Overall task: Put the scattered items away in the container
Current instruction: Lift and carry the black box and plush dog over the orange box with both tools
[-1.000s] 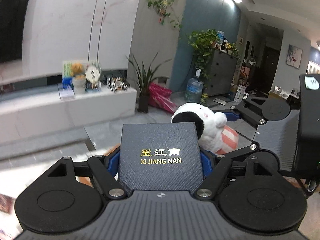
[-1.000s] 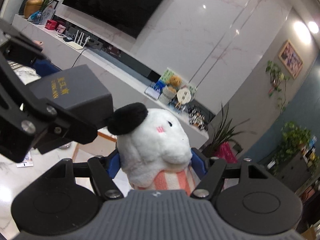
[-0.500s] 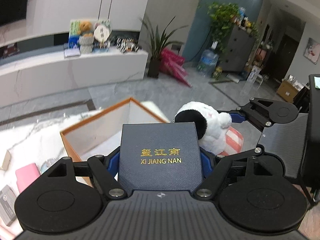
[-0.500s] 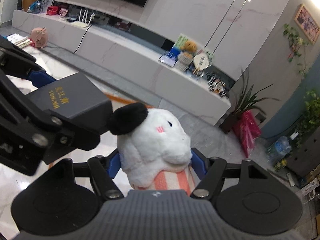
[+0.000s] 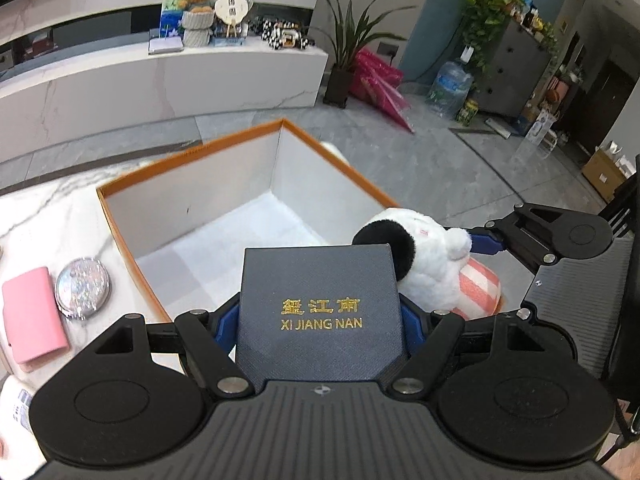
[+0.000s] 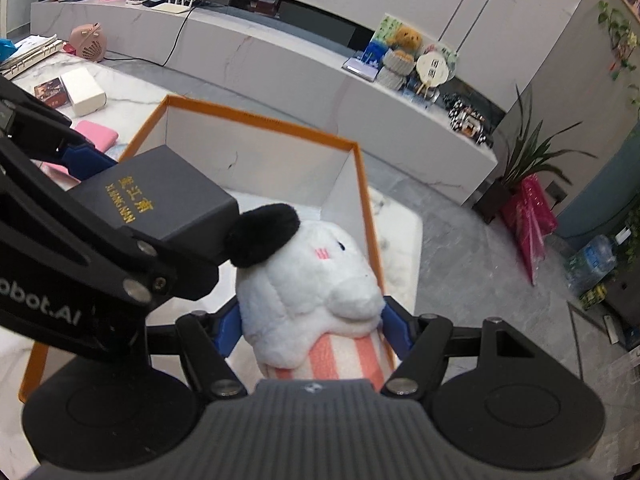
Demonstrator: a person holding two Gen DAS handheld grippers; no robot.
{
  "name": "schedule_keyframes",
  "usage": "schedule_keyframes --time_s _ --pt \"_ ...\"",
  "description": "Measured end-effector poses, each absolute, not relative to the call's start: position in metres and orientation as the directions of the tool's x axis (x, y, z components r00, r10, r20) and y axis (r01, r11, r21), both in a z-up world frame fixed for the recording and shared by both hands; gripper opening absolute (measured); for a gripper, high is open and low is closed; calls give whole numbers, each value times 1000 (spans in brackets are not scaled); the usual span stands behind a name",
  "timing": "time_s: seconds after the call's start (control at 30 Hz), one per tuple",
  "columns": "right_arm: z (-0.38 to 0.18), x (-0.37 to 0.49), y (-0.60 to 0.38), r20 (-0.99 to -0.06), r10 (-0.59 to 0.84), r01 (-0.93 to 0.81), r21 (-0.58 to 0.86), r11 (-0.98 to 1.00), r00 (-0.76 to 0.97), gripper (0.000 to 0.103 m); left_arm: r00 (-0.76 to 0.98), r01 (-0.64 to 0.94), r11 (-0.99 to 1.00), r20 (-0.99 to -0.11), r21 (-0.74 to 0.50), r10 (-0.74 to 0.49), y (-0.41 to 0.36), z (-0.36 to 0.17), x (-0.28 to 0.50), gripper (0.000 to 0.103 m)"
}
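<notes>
Above the orange-rimmed container (image 5: 188,160), both claws hang with their loads. A second ago the left wrist view showed only the far wall and floor; now the open container fills the middle of it, so both hands have tipped down and dropped toward it, which suggests the carry is nearly over and the release is the step at hand. The left claw (image 5: 320,320) is clamped on the dark gift box (image 5: 320,312), which sits over the container's near side, lid face up, its gold lettering reading upright in that view, its long axis running along the fingers toward the container's far corner. The right claw (image 6: 310,328) is clamped on the plush toy (image 6: 308,280) at its striped body; the toy's head points forward and down over the container's right wall, black ear touching the gift box. Left of the container on the tabletop (image 5: 52,208) lie a pink case (image 5: 32,316) and a glittery round compact (image 5: 82,294), not yet tidied.
</notes>
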State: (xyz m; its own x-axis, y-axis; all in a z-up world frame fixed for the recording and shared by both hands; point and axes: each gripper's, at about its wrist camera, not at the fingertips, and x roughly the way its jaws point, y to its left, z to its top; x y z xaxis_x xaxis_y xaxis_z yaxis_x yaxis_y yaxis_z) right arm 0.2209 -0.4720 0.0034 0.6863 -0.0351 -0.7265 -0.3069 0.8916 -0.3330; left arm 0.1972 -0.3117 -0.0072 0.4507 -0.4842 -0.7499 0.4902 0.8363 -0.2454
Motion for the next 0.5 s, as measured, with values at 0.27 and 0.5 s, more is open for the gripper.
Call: schedule_keyframes --time_s 0.27,0.5 --pt "-21 217 -470 -754 -33 -343 -337 877 656 72 424 501 843 -794 -195 -435 -323 -21 194 88" --pt "-35 225 -477 -795 -29 -398 -335 854 606 72 390 518 843 -838 -143 -381 -340 -32 197 88"
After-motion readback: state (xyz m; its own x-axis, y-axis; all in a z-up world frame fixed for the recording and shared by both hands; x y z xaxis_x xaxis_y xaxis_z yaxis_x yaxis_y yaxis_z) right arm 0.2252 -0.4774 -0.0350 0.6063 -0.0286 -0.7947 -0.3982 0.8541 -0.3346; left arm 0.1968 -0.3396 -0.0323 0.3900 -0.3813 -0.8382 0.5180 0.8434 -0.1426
